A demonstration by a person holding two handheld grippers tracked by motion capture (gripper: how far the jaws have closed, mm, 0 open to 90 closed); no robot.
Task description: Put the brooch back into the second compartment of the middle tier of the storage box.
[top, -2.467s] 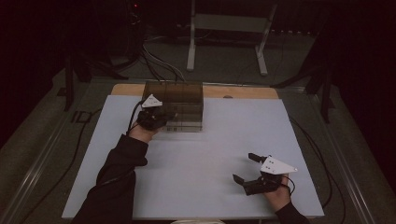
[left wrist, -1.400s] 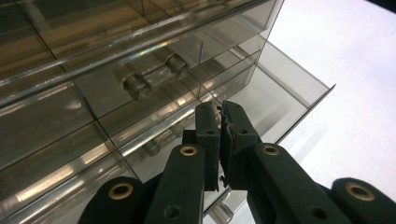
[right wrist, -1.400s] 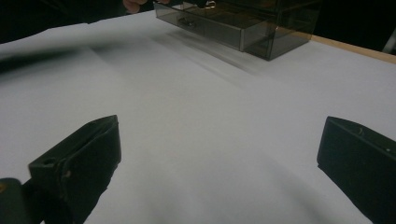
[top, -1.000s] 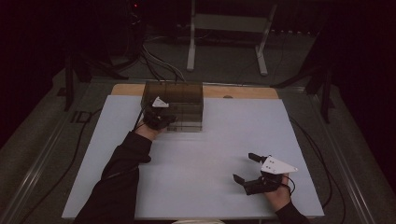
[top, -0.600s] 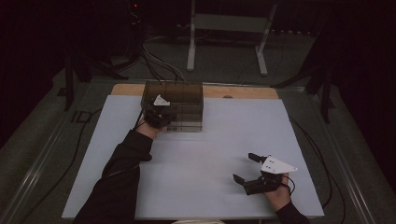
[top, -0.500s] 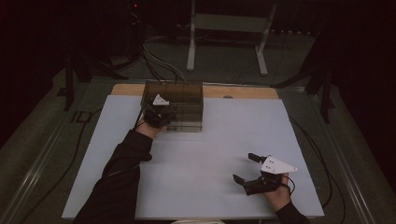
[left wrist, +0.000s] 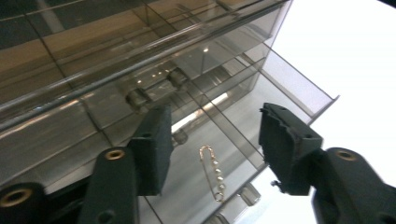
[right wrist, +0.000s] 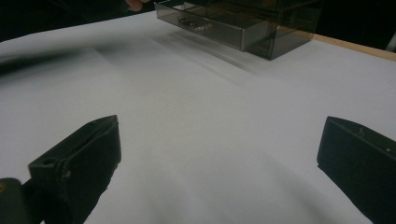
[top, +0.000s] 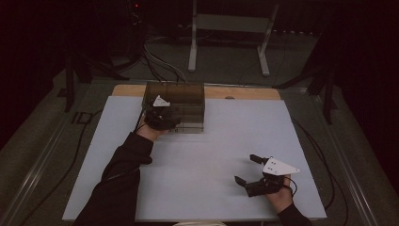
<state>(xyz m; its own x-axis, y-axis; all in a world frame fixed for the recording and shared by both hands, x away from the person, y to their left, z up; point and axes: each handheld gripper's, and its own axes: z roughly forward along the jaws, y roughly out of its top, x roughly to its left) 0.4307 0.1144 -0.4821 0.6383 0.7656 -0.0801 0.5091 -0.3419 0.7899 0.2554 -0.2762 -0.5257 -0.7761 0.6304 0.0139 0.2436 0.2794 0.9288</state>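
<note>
Now safety pin [left wrist: 211, 172] lies lengthwise in open drawer [left wrist: 261, 116], clasp outward.

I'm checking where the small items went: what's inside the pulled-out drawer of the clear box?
A beaded safety pin lies on the floor of the open drawer. The left gripper covers part of the drawer, so more may be hidden.

**No readable writing in any view**

No text, label, brand, number or sign can be read in these pictures. The smoky clear drawer box [top: 181, 106] carries no lettering on its walls, and its drawer fronts, seen close in the left gripper view, are bare as well. The white table sheet [top: 202, 155] is blank. The grey plates on top of the two grippers bear no marking that can be made out.
</note>
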